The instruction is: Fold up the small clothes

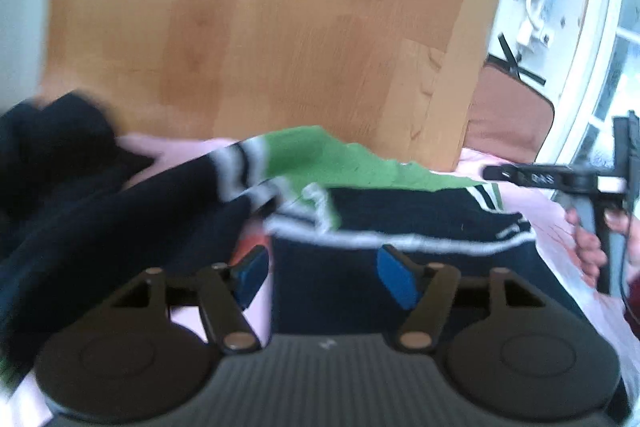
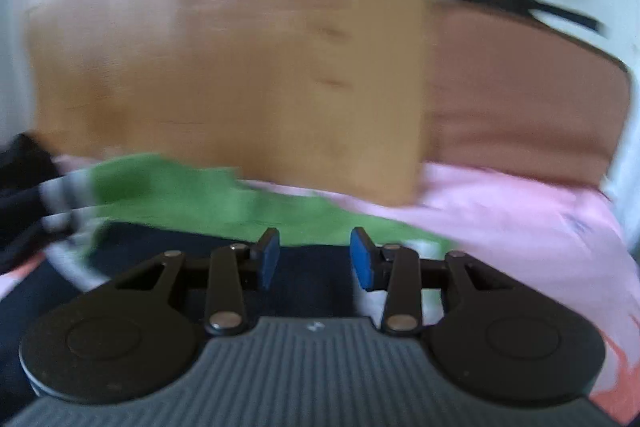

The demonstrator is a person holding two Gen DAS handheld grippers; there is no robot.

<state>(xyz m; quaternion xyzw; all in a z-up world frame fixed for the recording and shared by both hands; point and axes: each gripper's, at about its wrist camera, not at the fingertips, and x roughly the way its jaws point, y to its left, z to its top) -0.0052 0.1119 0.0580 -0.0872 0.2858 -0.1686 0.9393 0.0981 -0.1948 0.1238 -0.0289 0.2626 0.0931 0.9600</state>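
Note:
A small navy garment [image 1: 400, 227] with white stripes and a green part [image 1: 320, 159] lies on a pink cloth [image 1: 180, 151] on the wooden table [image 1: 260, 27]. My left gripper [image 1: 324, 277] is open just above the navy fabric, its blue pads [image 1: 394, 279] apart and holding nothing. My right gripper [image 2: 314, 259] is open over the same garment [image 2: 312, 279], near its green part [image 2: 200, 195]. The right gripper also shows in the left wrist view [image 1: 560, 183], held by a hand at the right. Both views are blurred.
A dark bundle of clothing [image 1: 52, 147] lies at the left on the pink cloth. A brown chair seat [image 2: 520, 99] stands past the table's right edge. A white door with glass panes [image 1: 612, 67] is at the far right.

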